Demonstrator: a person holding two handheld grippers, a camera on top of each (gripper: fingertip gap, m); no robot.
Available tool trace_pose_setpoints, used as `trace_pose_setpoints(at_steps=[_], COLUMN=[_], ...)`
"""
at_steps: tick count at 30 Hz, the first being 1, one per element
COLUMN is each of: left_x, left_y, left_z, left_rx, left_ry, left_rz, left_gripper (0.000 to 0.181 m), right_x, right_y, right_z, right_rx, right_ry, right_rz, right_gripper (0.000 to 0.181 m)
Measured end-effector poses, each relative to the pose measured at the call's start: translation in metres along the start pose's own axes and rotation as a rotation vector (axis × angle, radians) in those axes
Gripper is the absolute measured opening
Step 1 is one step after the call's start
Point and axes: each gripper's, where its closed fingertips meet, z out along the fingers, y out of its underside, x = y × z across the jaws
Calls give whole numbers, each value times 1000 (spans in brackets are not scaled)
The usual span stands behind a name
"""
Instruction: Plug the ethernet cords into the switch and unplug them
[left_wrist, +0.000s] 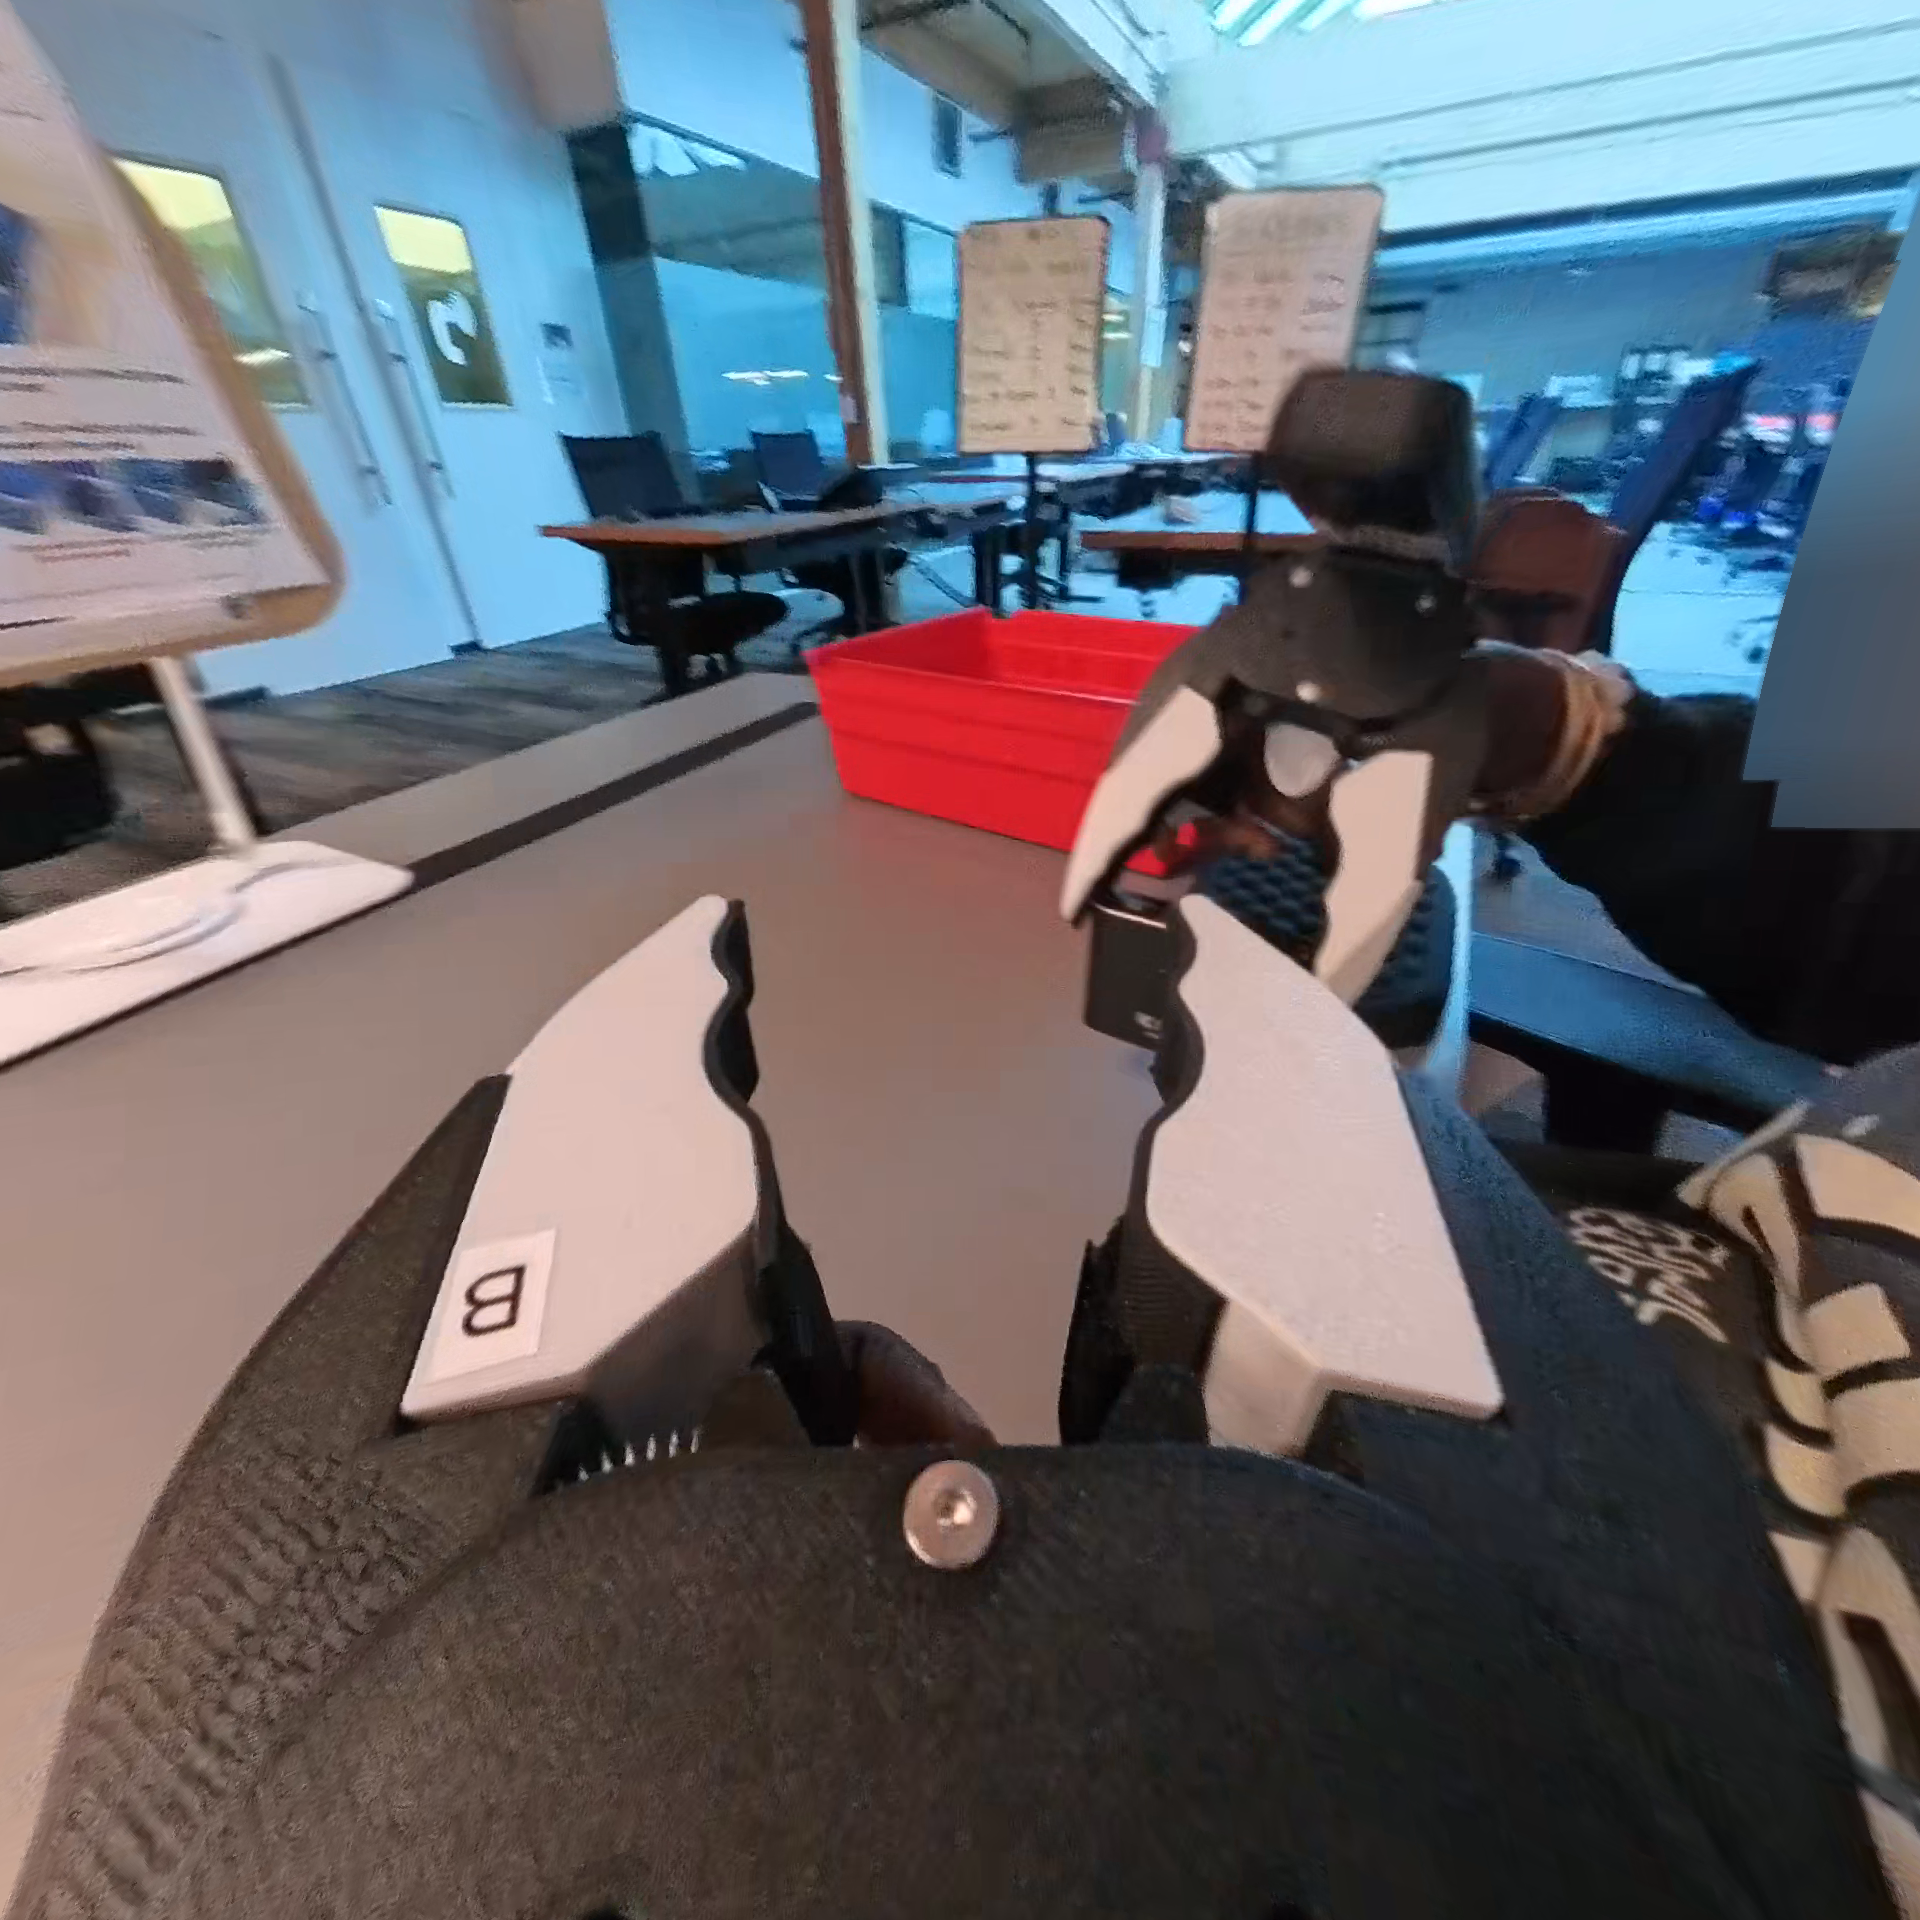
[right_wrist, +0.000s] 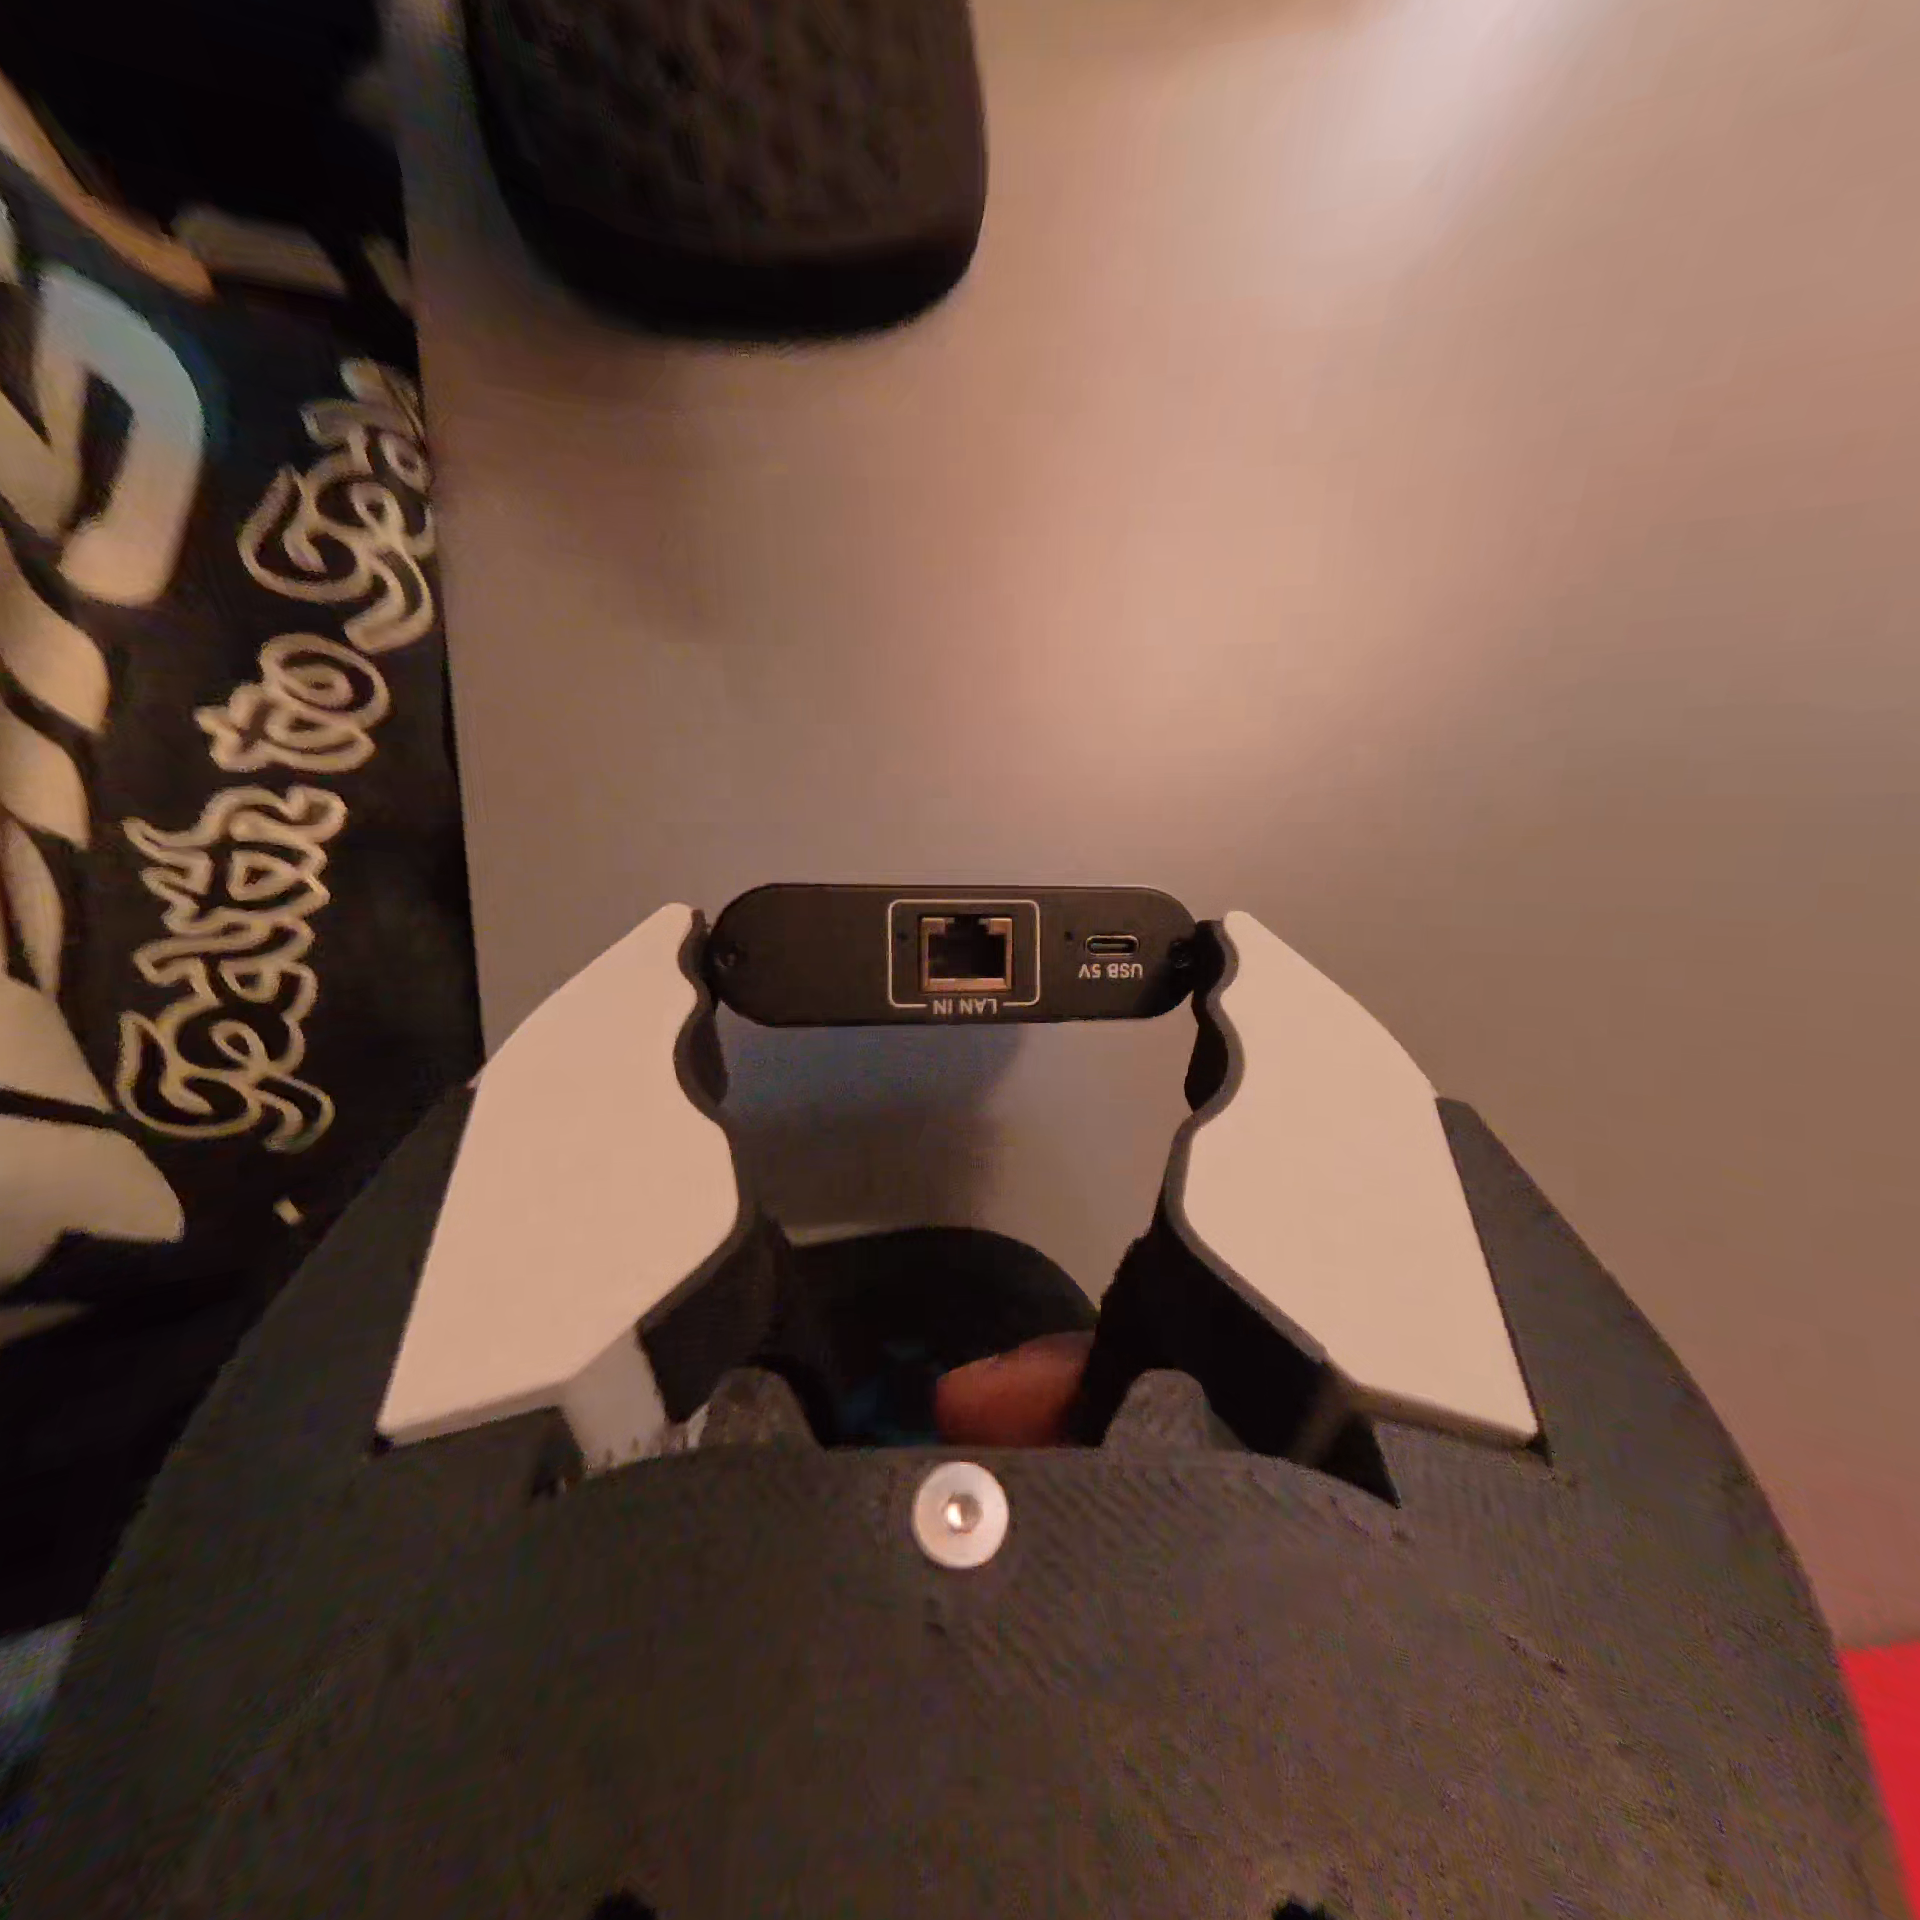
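Note:
The switch (right_wrist: 810, 956) is a small black box. My right gripper (right_wrist: 956, 956) is shut on it, one fingertip on each short end, holding it above the grey table (right_wrist: 1351, 520). The end face toward the camera has one empty network port (right_wrist: 966, 951) and a small slot port. In the left wrist view the right gripper (left_wrist: 1210, 914) is ahead and to the right, with the switch (left_wrist: 1127, 977) hanging from its fingertips. My left gripper (left_wrist: 961, 935) is open and empty over the table (left_wrist: 520, 935), its right fingertip close to the switch. No ethernet cord is in view.
A red bin (left_wrist: 977, 717) stands on the table behind the grippers. A white stand base (left_wrist: 187, 914) with a sign sits at the left. A person's black and white patterned garment (left_wrist: 1818, 1351) is at the right, with a black textured pad (right_wrist: 727, 156) beyond the table edge. The gap from one gripper's tips to the other's is roughly 15 cm.

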Motion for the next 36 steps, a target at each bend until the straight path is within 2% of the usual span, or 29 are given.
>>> trace_pose_setpoints(at_steps=[4,10,11,12,14,16,18,20,22,24,27,30,33,34,36], left_x=[-17,-16,-16,-14,-14,-15,-20,-32,-48,-72,-122,-169,-200,-212,-233], left_y=[-2,10,9,8,4,1,-3,-14,-29,-41,-63,-66,-38,-26,2], left_z=[-14,-18,-18,-18,-19,-22,-28,-41,-61,-89,-149,-215,-267,-276,-285], left_rx=[-23,-101,-98,-93,-79,-76,-85,-75,-48,-79,-264,-643,-986,-1025,-1014], left_ry=[-69,-75,-68,-60,-56,-59,-86,-155,-245,-383,-657,-866,-922,-935,-969], left_rz=[44,104,92,82,70,71,83,93,78,109,366,464,451,435,319], left_gripper=[74,74,74,74,74,75,77,78,78,78,75,71,71,71,68], right_x=[5,0,0,1,4,10,22,34,43,42,40,39,35,34,35], right_y=[19,23,23,20,5,-19,-34,-34,-21,-15,-15,-17,-19,-19,-18], right_z=[13,15,14,13,5,-12,-37,-60,-75,-89,-103,-95,-90,-89,-91], right_rx=[-131,-136,-129,-100,27,256,513,718,868,984,1046,1030,1008,1008,1022], right_ry=[-11,-54,-55,-39,3,83,218,356,472,553,633,603,604,605,602], right_rz=[-71,-98,-108,-113,-97,-87,-71,-39,6,2,-58,-50,-95,-99,-87], right_gripper=[88,89,92,111,132,142,143,141,139,137,123,126,123,123,122])
